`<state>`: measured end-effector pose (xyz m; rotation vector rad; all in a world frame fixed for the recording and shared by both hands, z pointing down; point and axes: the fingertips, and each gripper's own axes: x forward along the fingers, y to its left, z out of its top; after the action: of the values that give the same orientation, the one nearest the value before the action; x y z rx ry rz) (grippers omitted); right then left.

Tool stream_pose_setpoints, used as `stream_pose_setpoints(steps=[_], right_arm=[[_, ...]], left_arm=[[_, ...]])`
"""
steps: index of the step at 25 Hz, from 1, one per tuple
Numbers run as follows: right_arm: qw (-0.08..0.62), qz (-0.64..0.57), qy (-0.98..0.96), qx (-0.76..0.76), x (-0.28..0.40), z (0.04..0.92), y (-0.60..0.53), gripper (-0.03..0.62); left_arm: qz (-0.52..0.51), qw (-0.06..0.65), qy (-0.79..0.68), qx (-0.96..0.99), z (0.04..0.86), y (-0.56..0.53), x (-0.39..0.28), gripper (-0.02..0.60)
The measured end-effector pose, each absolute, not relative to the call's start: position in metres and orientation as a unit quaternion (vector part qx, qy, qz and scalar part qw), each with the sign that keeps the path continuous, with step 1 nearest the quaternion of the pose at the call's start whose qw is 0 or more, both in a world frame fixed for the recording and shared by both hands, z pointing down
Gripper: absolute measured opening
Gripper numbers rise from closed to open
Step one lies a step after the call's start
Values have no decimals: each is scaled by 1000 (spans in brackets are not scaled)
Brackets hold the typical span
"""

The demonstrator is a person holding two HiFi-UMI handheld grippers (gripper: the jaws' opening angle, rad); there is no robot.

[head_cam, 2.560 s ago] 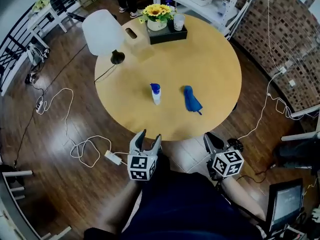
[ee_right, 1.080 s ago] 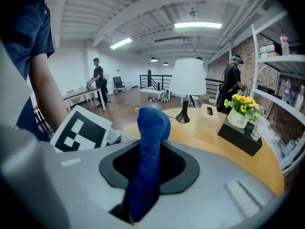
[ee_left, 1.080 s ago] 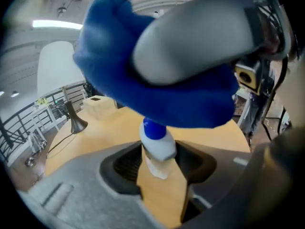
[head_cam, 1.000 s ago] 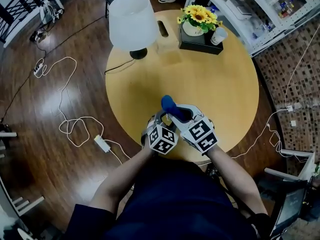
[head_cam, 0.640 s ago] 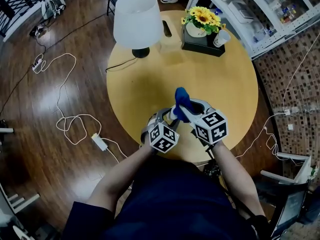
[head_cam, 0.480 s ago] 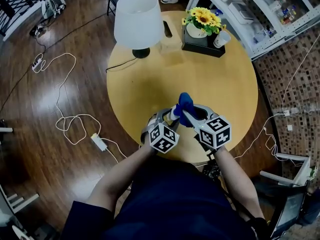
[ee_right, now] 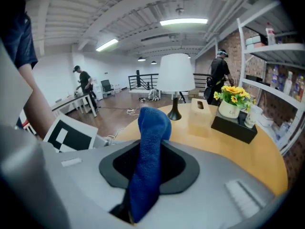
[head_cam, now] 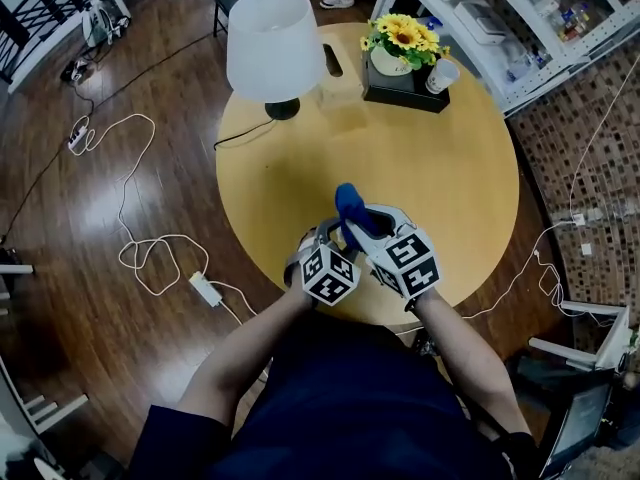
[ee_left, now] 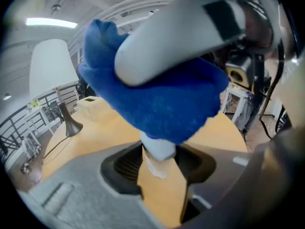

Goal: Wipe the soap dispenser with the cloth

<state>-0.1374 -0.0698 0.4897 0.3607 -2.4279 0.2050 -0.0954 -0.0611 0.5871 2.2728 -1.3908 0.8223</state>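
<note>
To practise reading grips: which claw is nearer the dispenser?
Left. The left claw grips the dispenser itself; the right claw holds the cloth against its top.

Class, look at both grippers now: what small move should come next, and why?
Probably draw the right gripper downward, rubbing its blue cloth along the soap dispenser held in the left gripper: the cloth covers only the top.

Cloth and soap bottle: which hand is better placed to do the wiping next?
Right. The right gripper is shut on the cloth, which drapes over the soap dispenser; the left gripper is shut on the soap dispenser, likely just steadying it.
</note>
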Motion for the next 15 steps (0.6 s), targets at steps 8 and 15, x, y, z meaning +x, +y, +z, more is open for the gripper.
stream_pose_setpoints(steps=[8, 15], right_arm=[[273, 225, -902, 247, -74, 510, -125, 95], [261, 269, -914, 156, -87, 538, -82, 95]], left_arm=[[276, 202, -507, 791, 565, -52, -103, 213], [370, 165, -480, 778, 580, -54, -104, 199]])
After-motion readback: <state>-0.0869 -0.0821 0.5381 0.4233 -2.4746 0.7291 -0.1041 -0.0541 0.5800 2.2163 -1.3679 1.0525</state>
